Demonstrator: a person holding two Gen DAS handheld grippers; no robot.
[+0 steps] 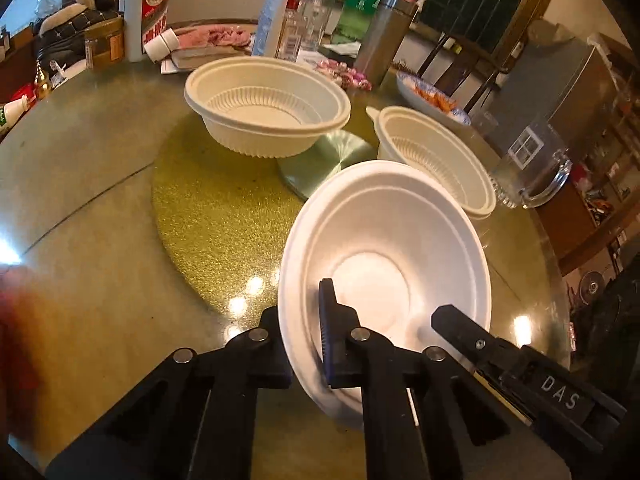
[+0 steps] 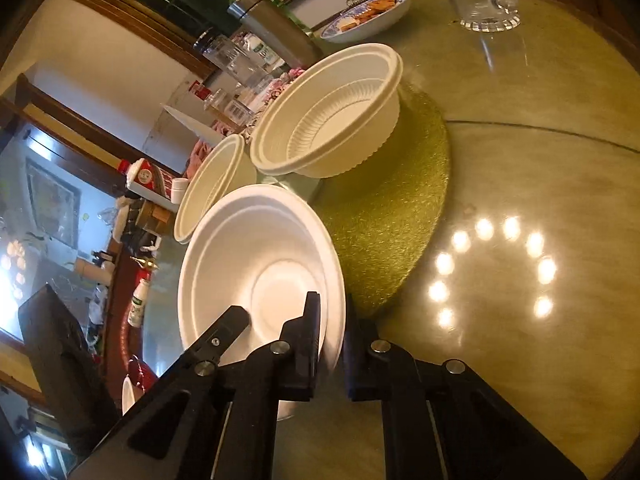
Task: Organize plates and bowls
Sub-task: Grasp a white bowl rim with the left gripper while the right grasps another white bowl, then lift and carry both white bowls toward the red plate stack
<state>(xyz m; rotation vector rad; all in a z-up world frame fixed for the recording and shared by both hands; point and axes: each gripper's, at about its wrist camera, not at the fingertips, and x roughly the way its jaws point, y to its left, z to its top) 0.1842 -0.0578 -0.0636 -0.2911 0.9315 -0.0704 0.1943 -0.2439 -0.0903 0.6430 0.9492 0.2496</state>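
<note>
While two cream ribbed bowls wait farther back on the round desk [image 1: 80, 184], both sets of tongs are clenched on the rim of one smooth white bowl [image 1: 384, 248] at the near edge of a glittering gold mat [image 1: 216, 220]. The left tongs [image 1: 304, 344] pinch the bowl's left rim, one finger inside the wall and the other outside it. The right tongs [image 2: 332, 340] grip the opposite rim in the same way, and their black finger also shows at the right of the left wrist view. The white bowl sits tilted, its near edge over the bare desk and its far edge over the mat.

The larger ribbed bowl [image 1: 268, 112] stands upright on the mat, partly over a shiny silver disc [image 1: 324, 160] at the mat's centre. The second ribbed bowl [image 1: 436, 160] stands just beyond the white bowl, very close to it. A clear glass mug [image 1: 532, 164] stands beside it, and a blue-patterned dish of orange food [image 1: 432, 96] lies behind. Bottles, a steel flask [image 1: 384, 36] and boxes crowd the far rim of the desk.
</note>
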